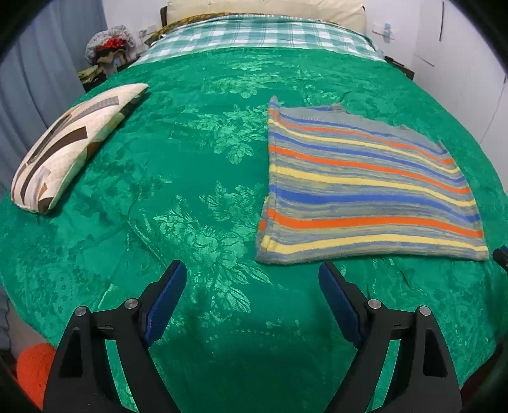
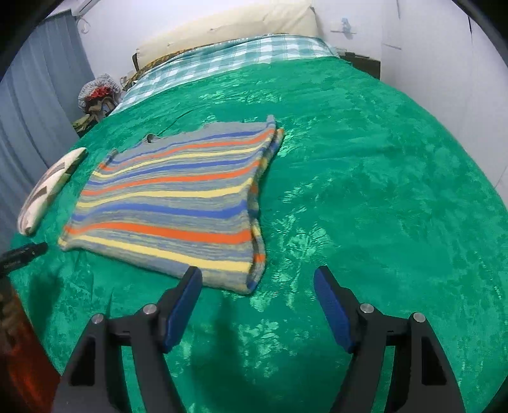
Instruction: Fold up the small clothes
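A striped knitted garment (image 1: 365, 187) in grey, orange, yellow and blue lies folded flat on the green bedspread (image 1: 197, 178). In the left wrist view it is ahead and to the right of my left gripper (image 1: 252, 273), which is open, empty and short of its near edge. In the right wrist view the garment (image 2: 171, 200) lies ahead and to the left. My right gripper (image 2: 257, 278) is open and empty, its left fingertip (image 2: 190, 279) just over the garment's near edge. The tip of the other gripper (image 2: 22, 252) shows at the far left.
A patterned cream pillow (image 1: 73, 143) lies at the left of the bed. A checked sheet (image 1: 254, 35) and a cream headboard cushion (image 1: 263, 9) are at the far end. A pile of cloth items (image 1: 108, 50) sits beyond the bed's left corner. White walls stand to the right.
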`<state>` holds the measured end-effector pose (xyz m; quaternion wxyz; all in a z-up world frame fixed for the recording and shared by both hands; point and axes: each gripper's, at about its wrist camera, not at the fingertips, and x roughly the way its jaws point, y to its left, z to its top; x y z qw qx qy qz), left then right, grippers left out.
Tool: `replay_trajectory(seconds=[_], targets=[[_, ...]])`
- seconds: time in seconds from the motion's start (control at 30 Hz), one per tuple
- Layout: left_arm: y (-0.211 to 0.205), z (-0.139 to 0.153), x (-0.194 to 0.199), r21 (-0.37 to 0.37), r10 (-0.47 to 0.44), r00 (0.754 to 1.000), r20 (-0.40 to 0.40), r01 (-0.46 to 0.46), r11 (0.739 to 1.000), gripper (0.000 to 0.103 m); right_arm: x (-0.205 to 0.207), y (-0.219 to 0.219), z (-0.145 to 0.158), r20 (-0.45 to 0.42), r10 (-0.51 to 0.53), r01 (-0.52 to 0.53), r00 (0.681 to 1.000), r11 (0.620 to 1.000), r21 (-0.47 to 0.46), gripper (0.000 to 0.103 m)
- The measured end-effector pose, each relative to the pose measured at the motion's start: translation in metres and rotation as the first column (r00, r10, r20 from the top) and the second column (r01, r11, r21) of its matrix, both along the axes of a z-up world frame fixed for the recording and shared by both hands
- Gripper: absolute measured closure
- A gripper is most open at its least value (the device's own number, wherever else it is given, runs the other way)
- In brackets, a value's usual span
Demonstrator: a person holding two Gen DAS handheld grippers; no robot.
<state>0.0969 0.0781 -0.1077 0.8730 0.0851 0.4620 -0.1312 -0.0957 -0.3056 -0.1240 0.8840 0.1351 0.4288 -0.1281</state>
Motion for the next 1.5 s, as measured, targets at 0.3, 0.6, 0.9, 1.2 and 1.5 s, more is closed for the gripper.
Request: replay_trajectory(seconds=[0.3, 0.6, 0.9, 1.2, 1.5], targets=[[-0.024, -0.027, -0.031, 0.050, -0.076, 0.997, 0.011, 0.075, 0.996, 0.016, 0.001, 0.005, 0.002, -0.061, -0.060, 0.050, 0.996, 0.987, -0.151, 0.031], [-0.031, -0.043, -0.034, 0.089, -0.078, 0.997, 0.015, 0.077, 0.993, 0.011, -0.001, 0.008, 0.005, -0.101, -0.090, 0.061, 0.991, 0.963, -0.262, 0.031], [-0.034, -0.046, -0.036, 0.115, -0.092, 0.995, 0.030, 0.088, 0.989, 0.009, -0.001, 0.007, 0.004, -0.121, -0.113, 0.069, 0.986, 0.944, -0.322, 0.031], [-0.078, -0.015, -0.070, 0.127, -0.277, 0.954, 0.118, 0.262, 0.957, 0.011, -0.004, -0.005, 0.005, -0.098, -0.129, 0.099, 0.987, 0.961, -0.259, 0.031], [-0.238, 0.005, -0.107, 0.039, -0.690, 0.709, 0.147, 0.693, 0.720, 0.026, 0.038, -0.101, 0.027, 0.078, -0.048, 0.027, 0.996, 0.968, 0.250, 0.031]])
